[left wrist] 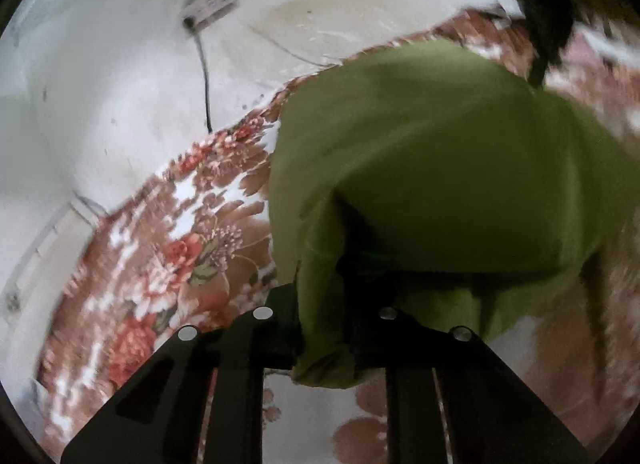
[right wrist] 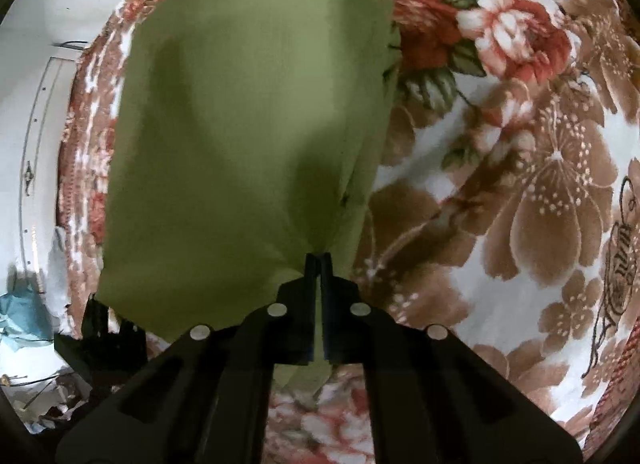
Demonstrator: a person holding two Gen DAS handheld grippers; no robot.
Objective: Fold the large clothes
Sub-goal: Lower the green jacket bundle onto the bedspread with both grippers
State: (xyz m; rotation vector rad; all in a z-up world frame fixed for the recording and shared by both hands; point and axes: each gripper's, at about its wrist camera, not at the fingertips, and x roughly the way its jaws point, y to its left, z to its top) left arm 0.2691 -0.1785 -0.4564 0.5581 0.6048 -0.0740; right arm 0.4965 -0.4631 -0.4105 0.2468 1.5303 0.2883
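A large olive-green garment [left wrist: 440,164] lies spread on a floral blanket [left wrist: 180,244]. In the left wrist view a bunched fold of it sits between the fingers of my left gripper [left wrist: 324,304], which is shut on it, and the cloth hides the fingertips. In the right wrist view the garment [right wrist: 248,124] stretches away from my right gripper [right wrist: 318,264], whose fingers are pinched together on one of its corners. The right gripper [left wrist: 540,4] shows as a dark blur at the far side of the garment. The left gripper [right wrist: 108,328] holds the lower left edge.
The floral blanket [right wrist: 520,144] covers the surface around the garment. Beyond its edge is a pale floor [left wrist: 100,84] with a power strip [left wrist: 210,4] and a dark cable [left wrist: 206,76]. Blue cloth and clutter [right wrist: 20,316] lie on the floor at lower left.
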